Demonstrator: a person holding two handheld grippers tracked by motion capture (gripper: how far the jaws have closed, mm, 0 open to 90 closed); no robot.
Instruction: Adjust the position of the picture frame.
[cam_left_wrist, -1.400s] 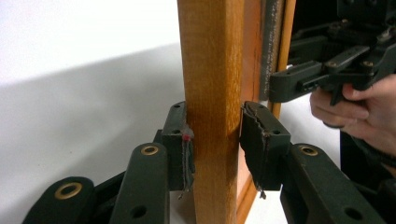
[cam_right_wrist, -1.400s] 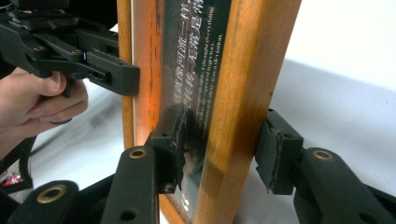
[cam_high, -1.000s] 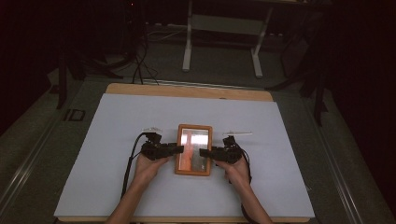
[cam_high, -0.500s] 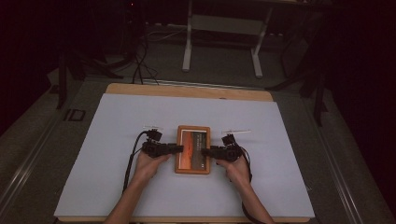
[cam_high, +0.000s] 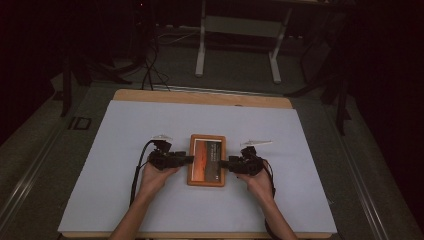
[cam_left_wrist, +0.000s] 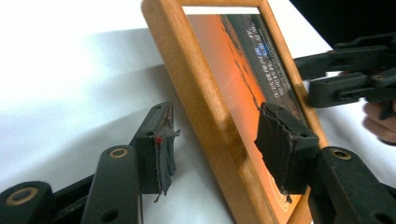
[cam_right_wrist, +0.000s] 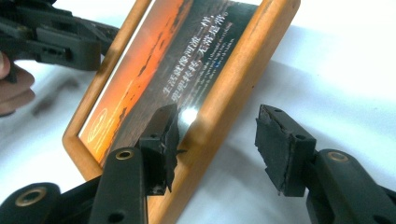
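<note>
wooden picture frame (cam_high: 206, 160) lying flat mid-table on the white sheet (cam_high: 300, 150), long axis running away from the person, short sides near and far; so both long edges face the 2 hands; left gripper (cam_high: 186, 159) at the left long edge, right gripper (cam_high: 225, 162) at the right one, pretty much mirror images, neither clearly nearer.

in the left gripper view (cam_left_wrist: 219, 135), jaws straddling the frame's (cam_left_wrist: 205, 102) wooden rail; 1 pad over the glass, the other out over the sheet (cam_left_wrist: 70, 93) with daylight between it and the wood; just been opening, frame between the jaws but not pinched as far as can be seen; reads as letting go.

in the right gripper view (cam_right_wrist: 217, 135), same deal; 1 pad sitting over the glass near the printed text, the other standing clear of the frame's (cam_right_wrist: 233, 88) outer edge above the sheet (cam_right_wrist: 345, 70); jaws parted wide, nothing clamped.

guessing the frame has just been set down; next bit looks like backing each gripper straight out sideways, across the short axis, away from the rails; snagging a rail with the glass-side pad on the way out could drag or twist the thing, so worth lifting a touch first.
</note>
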